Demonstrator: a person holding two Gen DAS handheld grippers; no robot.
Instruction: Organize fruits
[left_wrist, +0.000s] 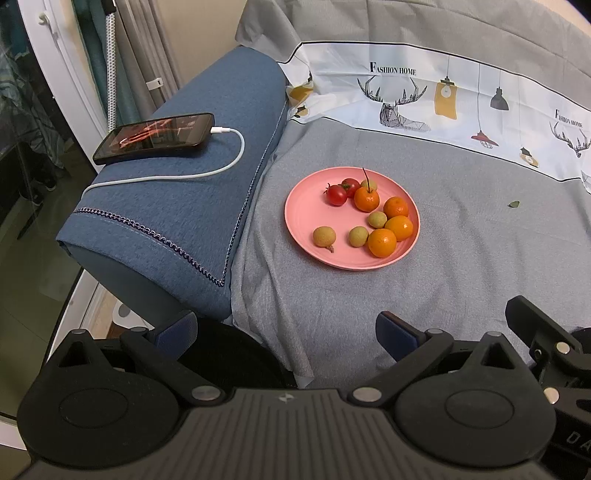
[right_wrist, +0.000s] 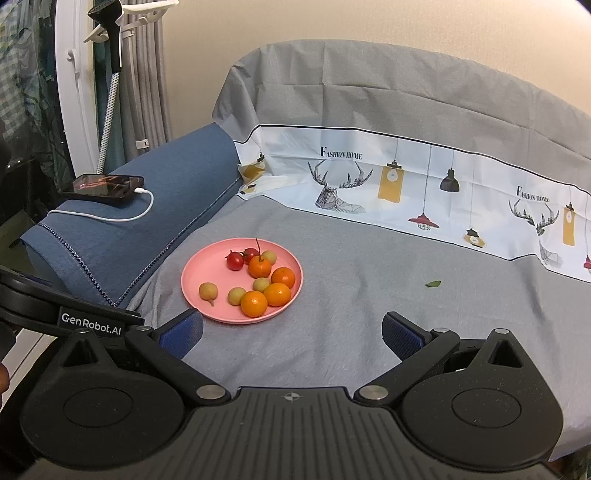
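Note:
A pink plate sits on the grey cloth and holds several small oranges, two red cherry tomatoes and several yellow-green round fruits. My left gripper is open and empty, well short of the plate. My right gripper is open and empty, just in front of and to the right of the plate.
A blue sofa arm at the left carries a phone on a white charging cable. A small green leaf lies on the cloth at the right. A printed white cloth band runs along the back.

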